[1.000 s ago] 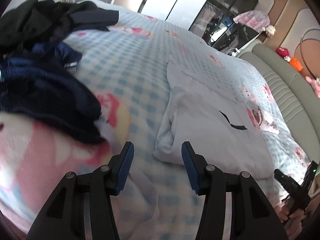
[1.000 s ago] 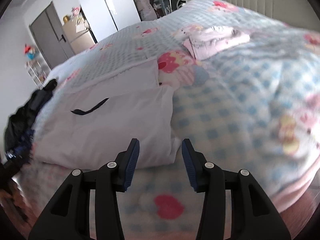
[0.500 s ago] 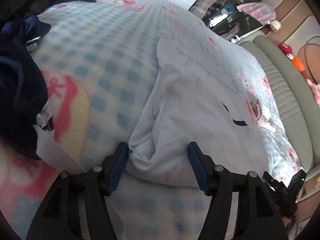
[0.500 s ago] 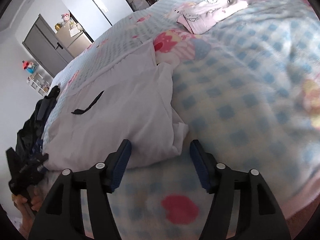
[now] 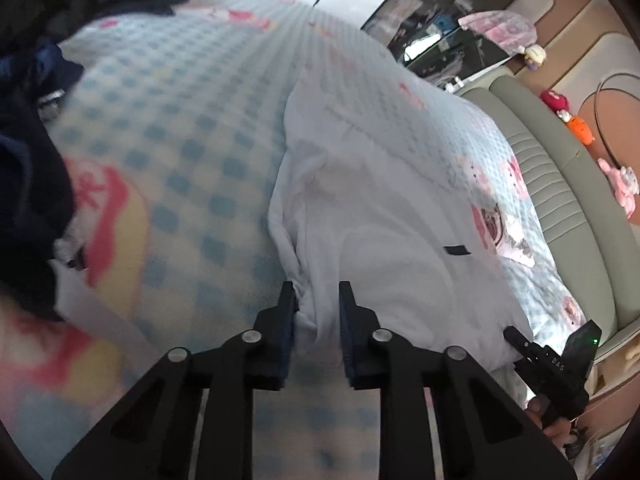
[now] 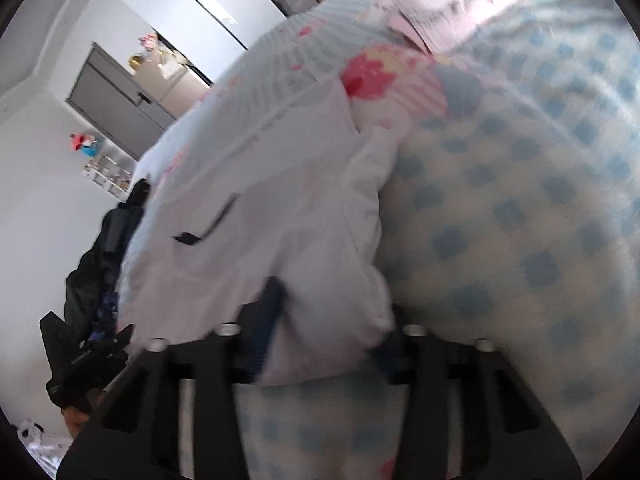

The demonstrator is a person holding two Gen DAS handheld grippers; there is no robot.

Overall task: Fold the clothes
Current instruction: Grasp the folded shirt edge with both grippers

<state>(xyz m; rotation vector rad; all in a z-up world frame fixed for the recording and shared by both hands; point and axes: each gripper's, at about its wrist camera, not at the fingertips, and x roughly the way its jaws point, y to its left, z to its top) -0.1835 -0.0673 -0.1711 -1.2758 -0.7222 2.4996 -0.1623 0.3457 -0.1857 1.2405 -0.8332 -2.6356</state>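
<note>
The white garment lies partly folded on the checked bedspread, near the edge closest to us, with a small black mark showing on its top layer. A second ago both tongs hung wide open just short of its near hem; now each has moved in over a near corner and its jaws are closing with cloth between them. The left gripper has a bunched ridge of white fabric at the left corner pinched between its blue pads, the gap narrow. The right gripper is blurred, but the right corner fills the space between its fingers and bulges over them, so we judge it has hold too, at a somewhat wider gap. With both near corners taken, we read this as the grasp before the next fold, probably carrying the near edge up and over toward the far side. A dark pile of clothes waits on the left of the bed, and a folded pink garment sits further up.
</note>
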